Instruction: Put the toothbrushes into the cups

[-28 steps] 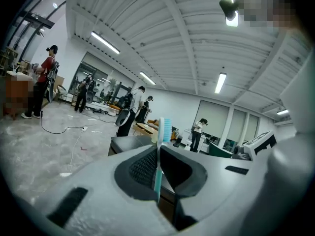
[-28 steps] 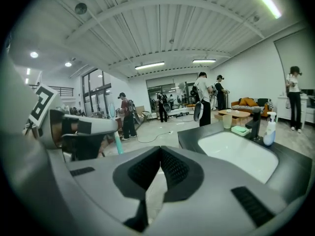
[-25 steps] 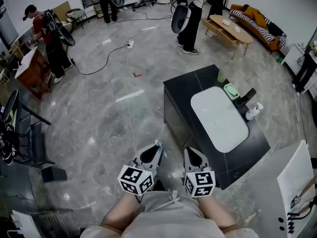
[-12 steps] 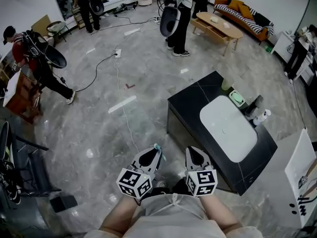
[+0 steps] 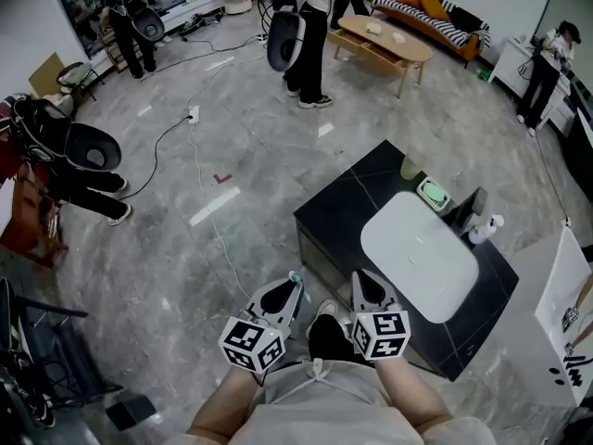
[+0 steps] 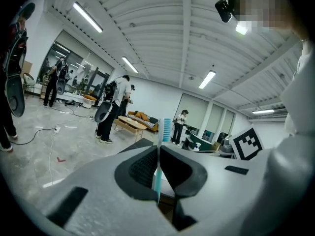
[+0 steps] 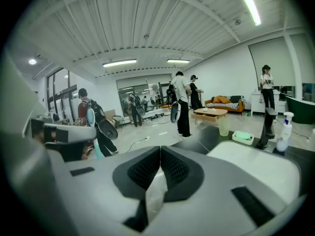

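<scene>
Pinching a teal-handled toothbrush (image 6: 158, 181) upright in the left gripper (image 6: 160, 147), with pads pressed flat on the handle and bristles standing clear above the jaw tips. In the right gripper (image 7: 160, 147), jaws squeezed together with a pale strip (image 7: 155, 193) wedged low between them (possibly a second brush handle, too indistinct to call). Holding both just short of the near edge of the black vanity (image 5: 341, 200), above the floor and not over its top.

Nothing in a cup yet. Only one in sight: a pale green cup (image 5: 410, 168) on the far corner of the vanity, beyond the white basin (image 5: 419, 246).

Likely trouble: having to reach across the whole basin to that far corner, so easy to clip the rim with the brush head and knock the cup off the vanity edge close by. Gripping a thin handle at one spot only, so liable to let it swivel on contact and miss the mouth. Could also lose it into the basin by letting go early.

Crowding the far side of the vanity: a green soap dish (image 5: 433, 194) just beside the cup, then a black tap (image 5: 466, 209) and a white pump bottle (image 5: 488, 225). Well beyond the vanity: people standing (image 5: 306, 26), a cable (image 5: 199, 170) trailing over the floor, a wooden coffee table (image 5: 380, 40), a striped sofa (image 5: 426, 7). None of these between grippers and cup; only the basin to cross.
</scene>
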Demonstrator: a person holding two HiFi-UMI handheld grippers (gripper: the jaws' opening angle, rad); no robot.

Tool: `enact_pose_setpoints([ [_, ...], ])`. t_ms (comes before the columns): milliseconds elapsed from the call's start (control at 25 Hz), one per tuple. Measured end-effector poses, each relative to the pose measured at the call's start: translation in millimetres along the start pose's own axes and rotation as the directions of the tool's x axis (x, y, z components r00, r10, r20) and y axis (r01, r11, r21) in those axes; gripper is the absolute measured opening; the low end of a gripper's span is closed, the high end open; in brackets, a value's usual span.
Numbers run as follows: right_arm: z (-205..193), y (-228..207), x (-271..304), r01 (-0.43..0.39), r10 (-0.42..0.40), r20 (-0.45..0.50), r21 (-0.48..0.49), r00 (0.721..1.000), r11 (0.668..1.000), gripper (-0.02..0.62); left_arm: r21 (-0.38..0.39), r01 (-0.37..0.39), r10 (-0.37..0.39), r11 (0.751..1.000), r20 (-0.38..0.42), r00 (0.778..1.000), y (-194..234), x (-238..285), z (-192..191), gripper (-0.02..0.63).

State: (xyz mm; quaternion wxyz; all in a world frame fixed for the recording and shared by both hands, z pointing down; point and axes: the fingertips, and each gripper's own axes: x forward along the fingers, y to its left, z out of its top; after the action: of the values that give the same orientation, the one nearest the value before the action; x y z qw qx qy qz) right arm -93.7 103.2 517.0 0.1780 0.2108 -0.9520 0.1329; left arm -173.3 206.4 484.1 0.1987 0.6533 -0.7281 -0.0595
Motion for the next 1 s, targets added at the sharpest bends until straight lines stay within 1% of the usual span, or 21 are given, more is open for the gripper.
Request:
enact_pose_setpoints([
  [160,17,-27,38,0.003,-0.003,0.0,0.019,1.0,1.0,0.028,0.008,0.015,-0.015,1.0,-0.017,1.0,20,54,20,0.032],
  [320,40,-62,64,0.022,-0.023,0.014,0.036,1.0,0.999,0.028,0.026,0.055,-0.054,0.998,-0.032,0.998,23,109,41,0.032],
  [400,47,-82,76,0.041,-0.042,0.023,0.047,0.999,0.998,0.028,0.038,0.08,-0.078,0.996,-0.043,0.996,23,135,48,0.032],
  [560,49,-126,94,0.097,-0.1,0.014,0.107,0.995,0.989,0.027,0.043,0.127,-0.123,0.991,-0.084,0.989,23,187,50,0.032],
  [800,62,-178,89,0.2,-0.206,0.022,0.165,0.978,0.966,0.028,0.046,0.228,-0.219,0.973,-0.143,0.965,2,245,55,0.032],
  [1000,62,-204,83,0.269,-0.278,0.019,0.2,0.96,0.942,0.028,0.064,0.323,-0.308,0.944,-0.178,0.934,-21,286,60,0.032],
])
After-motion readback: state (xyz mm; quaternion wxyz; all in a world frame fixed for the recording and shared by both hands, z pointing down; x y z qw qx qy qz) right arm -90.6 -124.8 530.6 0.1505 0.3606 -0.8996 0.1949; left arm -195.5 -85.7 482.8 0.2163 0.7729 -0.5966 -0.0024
